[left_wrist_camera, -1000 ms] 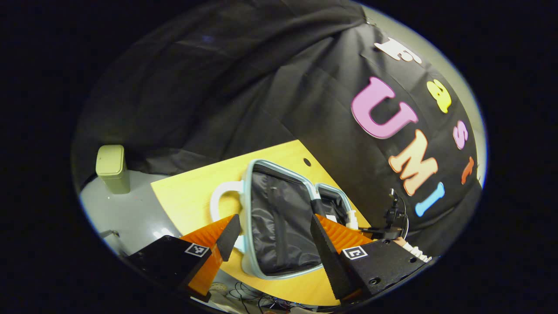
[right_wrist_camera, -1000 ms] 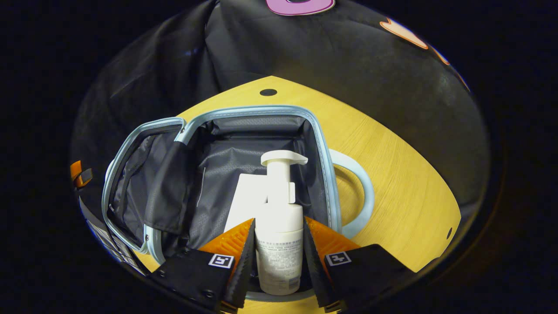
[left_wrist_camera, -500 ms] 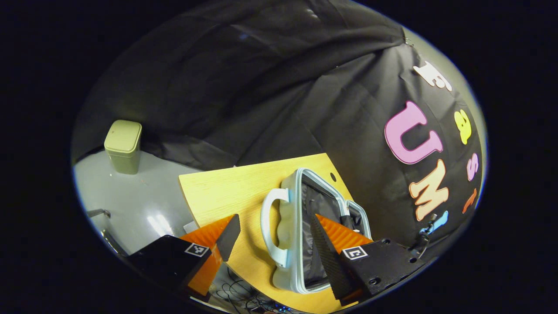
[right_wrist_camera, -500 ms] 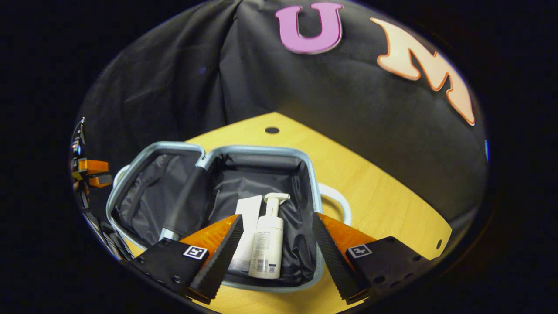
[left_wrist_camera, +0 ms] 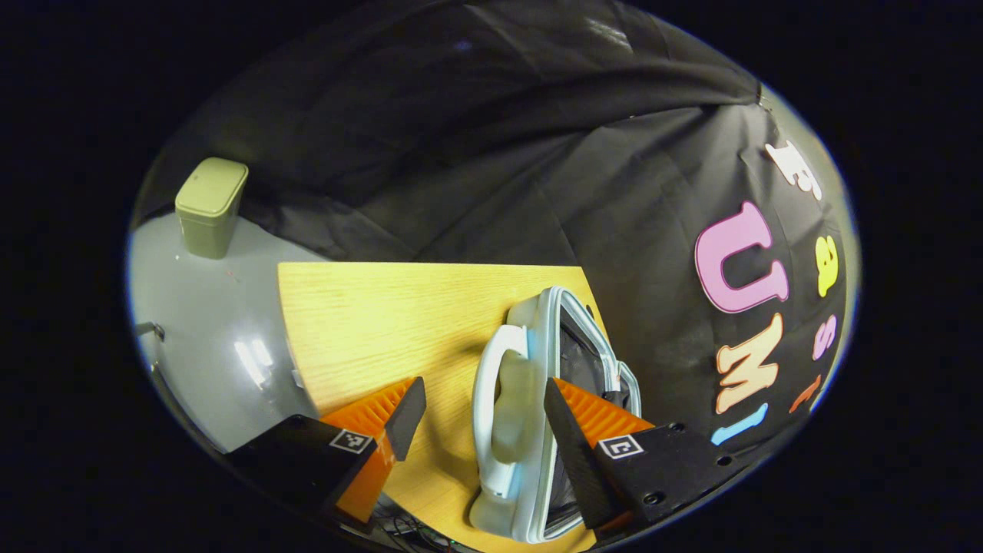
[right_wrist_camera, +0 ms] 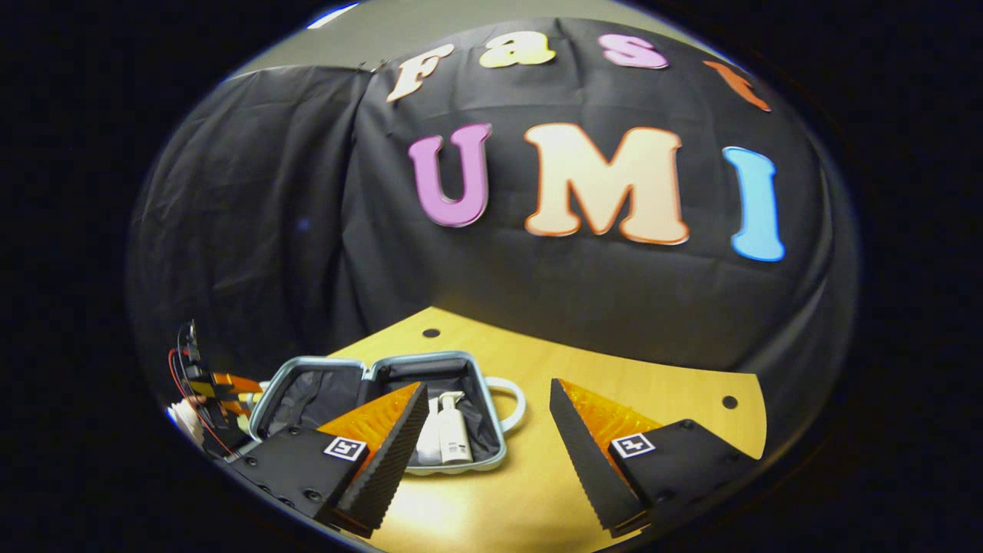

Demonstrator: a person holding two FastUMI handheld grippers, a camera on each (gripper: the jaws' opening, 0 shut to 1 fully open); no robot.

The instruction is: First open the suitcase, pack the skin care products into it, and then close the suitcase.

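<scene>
right gripper (right_wrist_camera: pixel 484 453): jaws spread, empty; has backed up and away from the case
pump bottle (right_wrist_camera: pixel 455 430): released, lying inside suitcase (right_wrist_camera: pixel 307 376) beside white tube (right_wrist_camera: pixel 430 439)
left gripper (left_wrist_camera: pixel 480 430): spread, empty, swung round to lid handle (left_wrist_camera: pixel 499 399)
next: probably close lid

no readable text, bottle label (right_wrist_camera: pixel 455 442) too small
</scene>
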